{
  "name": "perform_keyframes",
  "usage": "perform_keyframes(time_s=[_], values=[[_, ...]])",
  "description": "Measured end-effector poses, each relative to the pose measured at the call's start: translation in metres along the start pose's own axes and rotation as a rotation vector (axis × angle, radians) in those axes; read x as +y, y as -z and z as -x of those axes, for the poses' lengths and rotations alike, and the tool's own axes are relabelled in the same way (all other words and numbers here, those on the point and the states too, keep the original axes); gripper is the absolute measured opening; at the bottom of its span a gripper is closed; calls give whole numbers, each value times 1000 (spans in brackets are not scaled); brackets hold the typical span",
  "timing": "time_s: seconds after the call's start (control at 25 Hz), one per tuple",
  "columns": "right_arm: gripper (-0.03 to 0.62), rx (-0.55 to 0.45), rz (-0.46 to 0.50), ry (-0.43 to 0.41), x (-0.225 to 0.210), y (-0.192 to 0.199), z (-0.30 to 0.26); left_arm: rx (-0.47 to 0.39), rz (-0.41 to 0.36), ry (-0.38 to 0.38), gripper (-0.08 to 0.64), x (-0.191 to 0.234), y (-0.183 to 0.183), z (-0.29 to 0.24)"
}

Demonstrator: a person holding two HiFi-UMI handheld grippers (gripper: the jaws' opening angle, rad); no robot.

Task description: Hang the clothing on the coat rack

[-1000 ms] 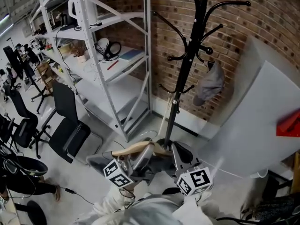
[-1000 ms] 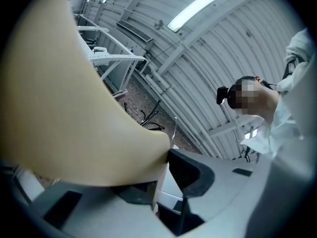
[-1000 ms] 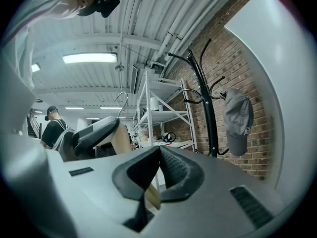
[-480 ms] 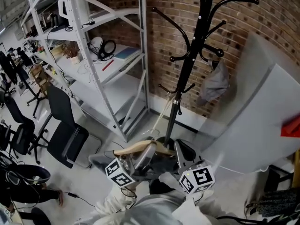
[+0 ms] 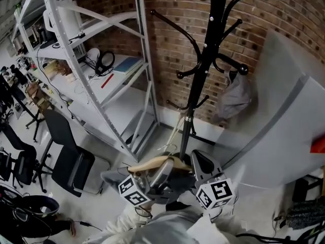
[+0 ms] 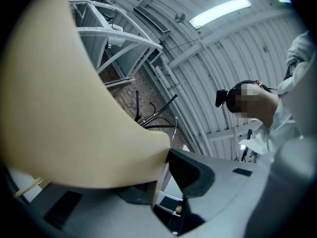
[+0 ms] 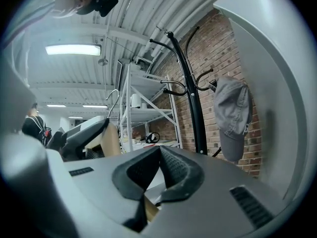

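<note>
now nearer coat rack [image 5: 199, 80]; hanger [image 5: 151, 162] still clamped in left gripper [image 5: 163, 170].

Coat rack [image 5: 195, 85] ahead of right gripper [image 5: 199, 160], cap [image 5: 233, 94] on its right side, shelving [image 5: 104, 113] ahead-left of left gripper [image 5: 163, 166], chair [image 5: 71, 159] further left

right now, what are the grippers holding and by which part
A wooden hanger: the left gripper clamps one arm, the right gripper pinches its other end.

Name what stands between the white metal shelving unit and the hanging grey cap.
The black metal coat rack's pole stands between white shelving and grey cap, shown in the head view.
</note>
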State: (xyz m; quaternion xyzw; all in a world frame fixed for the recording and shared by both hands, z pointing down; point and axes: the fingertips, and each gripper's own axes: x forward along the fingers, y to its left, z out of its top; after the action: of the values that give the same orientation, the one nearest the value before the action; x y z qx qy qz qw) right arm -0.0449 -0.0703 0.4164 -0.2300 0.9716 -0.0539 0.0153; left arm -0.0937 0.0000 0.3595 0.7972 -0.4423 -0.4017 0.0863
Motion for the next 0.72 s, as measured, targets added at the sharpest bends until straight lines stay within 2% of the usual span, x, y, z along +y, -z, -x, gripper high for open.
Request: perform_keyframes(time_s=[0.72], values=[[24,-41,23,107,-96,-19,-87,63,51,109,106,96,-2,-93]])
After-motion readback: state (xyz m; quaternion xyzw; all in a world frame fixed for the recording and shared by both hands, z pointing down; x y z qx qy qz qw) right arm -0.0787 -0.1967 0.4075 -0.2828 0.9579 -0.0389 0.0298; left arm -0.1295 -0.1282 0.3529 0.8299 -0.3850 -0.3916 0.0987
